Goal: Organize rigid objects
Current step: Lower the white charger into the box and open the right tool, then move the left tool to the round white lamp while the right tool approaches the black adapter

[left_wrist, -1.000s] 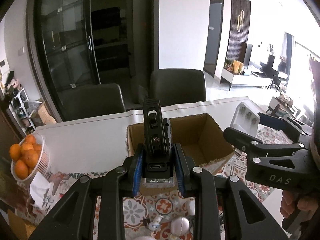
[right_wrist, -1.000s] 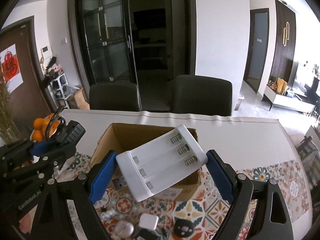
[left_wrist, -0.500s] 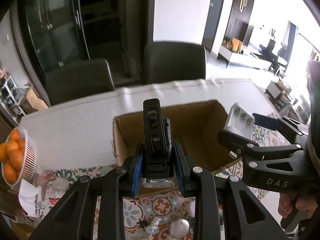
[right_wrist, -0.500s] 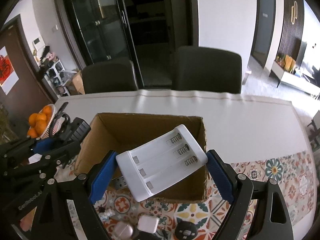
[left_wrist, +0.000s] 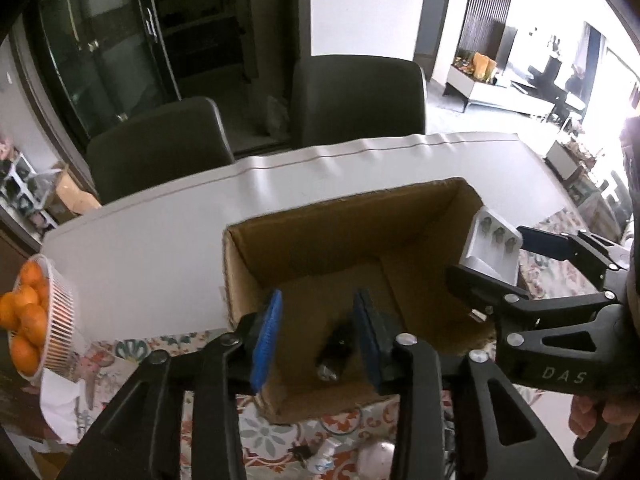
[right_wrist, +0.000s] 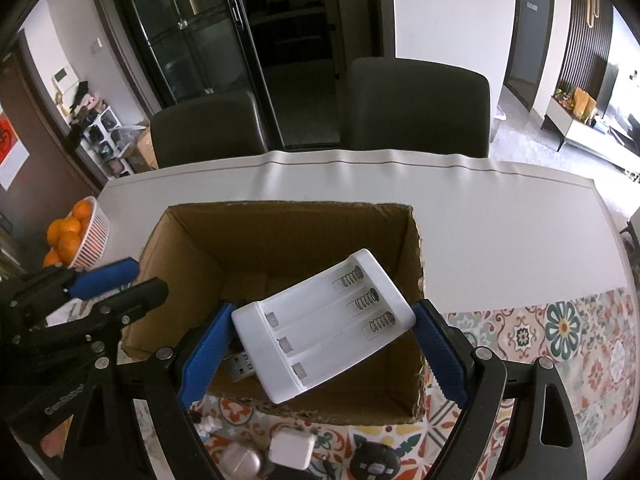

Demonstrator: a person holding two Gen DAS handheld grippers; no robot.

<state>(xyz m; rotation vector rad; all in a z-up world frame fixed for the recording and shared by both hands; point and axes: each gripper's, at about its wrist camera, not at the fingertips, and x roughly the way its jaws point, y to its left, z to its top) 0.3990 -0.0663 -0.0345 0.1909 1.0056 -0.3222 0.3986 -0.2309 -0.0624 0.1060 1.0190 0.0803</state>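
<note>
Dark dining chairs (right_wrist: 416,104) are seen behind a white table (right_wrist: 500,220). Clamped a second ago, the black device (left_wrist: 334,350) now lies in the cardboard box (left_wrist: 320,240) beneath the opening left gripper (left_wrist: 316,334). The white battery charger (right_wrist: 324,322) is clamped by the right gripper (right_wrist: 320,356), likely next.

Daylit room, strong fisheye, some motion blur

Light comes from windows at far right; that area blows out to white in left-wrist view. Bench top (right_wrist: 500,216) bright w/ mild glare; glass cabinet doors (right_wrist: 192,28) dark, faint reflections. Cardboard box (left_wrist: 344,240) interior shadowed, contents smeared. Corners vignette to black, straight edges bow.
</note>
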